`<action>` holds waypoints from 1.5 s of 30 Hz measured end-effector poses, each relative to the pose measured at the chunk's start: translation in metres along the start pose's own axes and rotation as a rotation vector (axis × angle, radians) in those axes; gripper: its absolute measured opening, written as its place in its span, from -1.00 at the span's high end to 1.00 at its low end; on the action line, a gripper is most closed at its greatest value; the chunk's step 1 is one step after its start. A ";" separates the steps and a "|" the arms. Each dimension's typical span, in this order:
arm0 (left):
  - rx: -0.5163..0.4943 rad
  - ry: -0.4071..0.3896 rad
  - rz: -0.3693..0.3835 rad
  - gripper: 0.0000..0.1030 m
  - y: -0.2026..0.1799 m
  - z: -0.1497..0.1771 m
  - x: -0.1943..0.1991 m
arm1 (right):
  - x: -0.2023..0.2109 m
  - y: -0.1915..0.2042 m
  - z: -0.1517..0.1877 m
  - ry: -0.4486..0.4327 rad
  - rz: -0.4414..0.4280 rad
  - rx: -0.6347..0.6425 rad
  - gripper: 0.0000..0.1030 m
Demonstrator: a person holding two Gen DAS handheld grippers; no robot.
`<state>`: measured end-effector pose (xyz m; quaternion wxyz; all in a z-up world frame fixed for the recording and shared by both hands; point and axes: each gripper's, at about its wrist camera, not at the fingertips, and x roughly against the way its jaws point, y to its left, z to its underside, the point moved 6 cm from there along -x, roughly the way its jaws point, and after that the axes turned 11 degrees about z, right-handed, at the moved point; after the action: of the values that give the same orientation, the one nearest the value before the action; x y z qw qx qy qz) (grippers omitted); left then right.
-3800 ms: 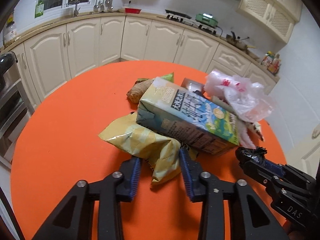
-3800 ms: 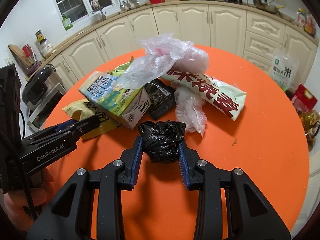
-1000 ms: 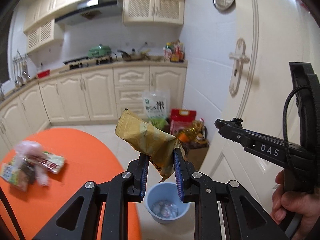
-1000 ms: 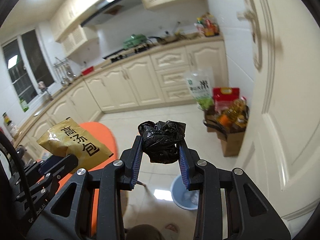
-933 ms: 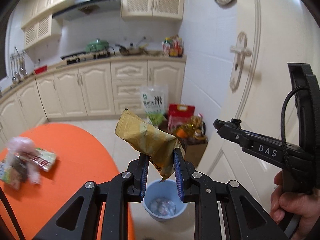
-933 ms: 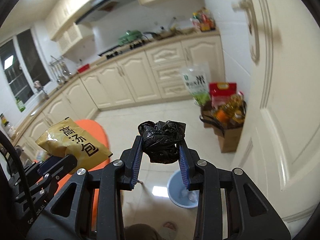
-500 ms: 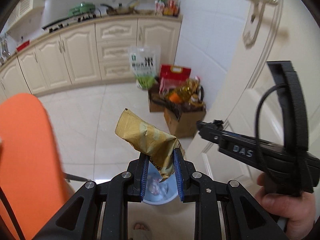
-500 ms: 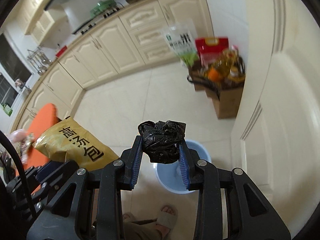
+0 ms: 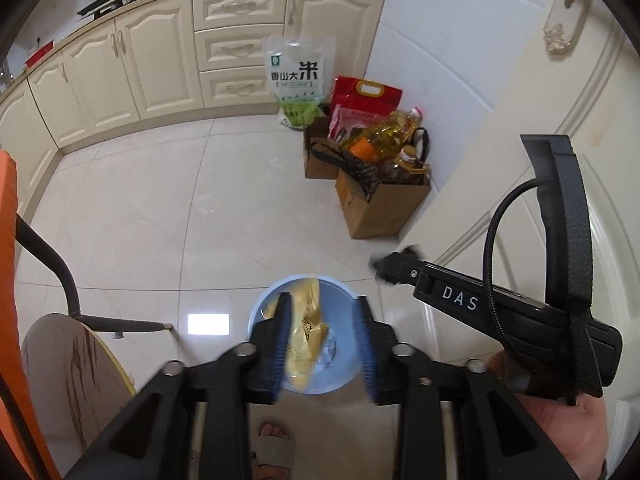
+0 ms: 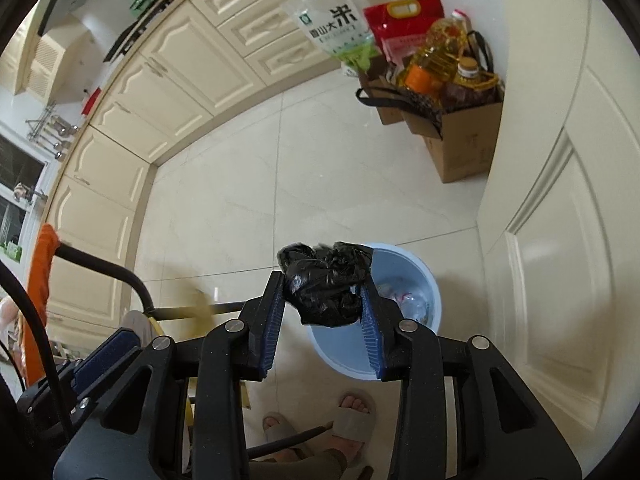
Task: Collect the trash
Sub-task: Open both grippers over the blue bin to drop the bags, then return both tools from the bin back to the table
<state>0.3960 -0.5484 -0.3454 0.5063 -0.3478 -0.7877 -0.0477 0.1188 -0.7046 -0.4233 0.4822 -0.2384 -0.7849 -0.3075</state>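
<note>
In the left wrist view my left gripper (image 9: 322, 304) points down over a light blue bin (image 9: 260, 312) on the floor. Its jaws are opening, and the yellow snack bag (image 9: 306, 332) drops blurred between them, close to the left finger and free of the right pad. My right gripper (image 10: 322, 284) hangs over the same bin (image 10: 432, 280). Its jaws are opening a little, but both pads still touch the crumpled black plastic bag (image 10: 326, 288) between them. From the left wrist, the right gripper (image 9: 394, 268) shows just right of the bin.
Cardboard boxes (image 9: 380, 204) with oil bottles, a red bag and a rice bag (image 9: 298, 76) stand by the cabinets. A cream door (image 10: 560, 220) is to the right. A chair (image 9: 72, 360) and the orange table edge (image 9: 8, 240) are to the left. A person's slippered feet (image 10: 352, 412) stand below the bin.
Both grippers came down and tilted over the bin. The left jaws parted and the yellow bag slid down out of their grip. The black bag stays between the right fingers.
</note>
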 end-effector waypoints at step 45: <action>0.025 -0.633 -0.257 -0.99 0.029 0.293 0.431 | 0.367 0.239 0.134 -0.588 -0.072 0.266 -1.00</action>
<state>0.0839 -0.1860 -0.1372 0.2311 -0.2370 -0.9436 0.0090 0.0428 -0.4135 -0.0773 0.2505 -0.2239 -0.9319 -0.1369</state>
